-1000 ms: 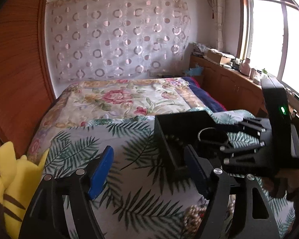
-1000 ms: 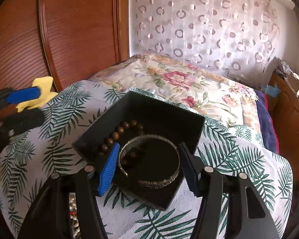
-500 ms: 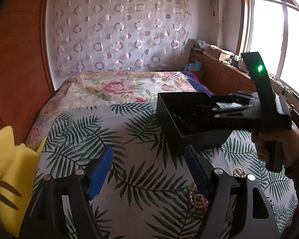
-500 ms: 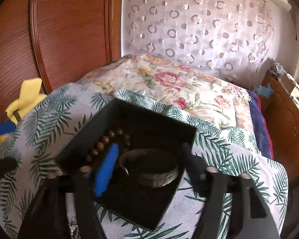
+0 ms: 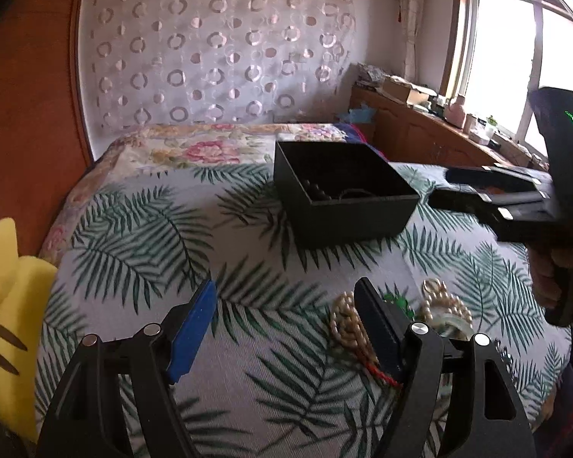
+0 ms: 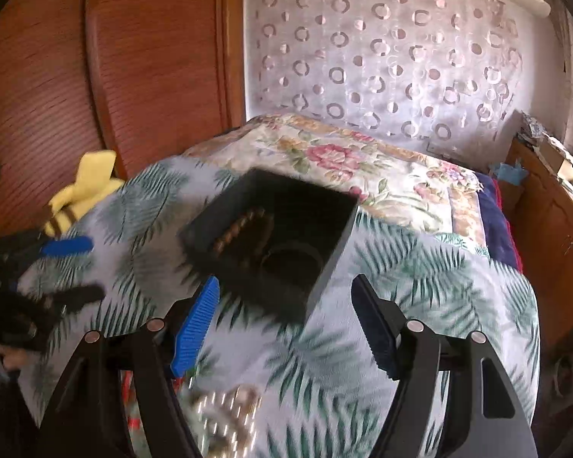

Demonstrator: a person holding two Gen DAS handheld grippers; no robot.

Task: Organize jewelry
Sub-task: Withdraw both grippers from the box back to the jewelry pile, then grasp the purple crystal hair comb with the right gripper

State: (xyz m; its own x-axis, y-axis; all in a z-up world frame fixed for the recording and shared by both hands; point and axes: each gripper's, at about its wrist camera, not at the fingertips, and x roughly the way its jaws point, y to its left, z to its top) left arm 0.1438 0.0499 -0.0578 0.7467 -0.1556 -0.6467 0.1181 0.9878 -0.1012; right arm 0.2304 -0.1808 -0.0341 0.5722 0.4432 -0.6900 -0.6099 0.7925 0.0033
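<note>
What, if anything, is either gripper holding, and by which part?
Nothing: the left gripper and right gripper both stand open with only bedspread between their fingers.

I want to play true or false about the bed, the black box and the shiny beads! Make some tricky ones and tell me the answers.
1. The black box sits on the leaf-patterned blanket. True.
2. The box is empty. False: brown beads and a bangle lie inside.
3. The pearl beads are in the box. False: they lie on the blanket, outside it.
4. The left gripper holds nothing. True.
5. A yellow plush toy sits at the bed's edge. True.
6. The right gripper is squeezing the box. False: it is open, nothing between its fingers.
</note>
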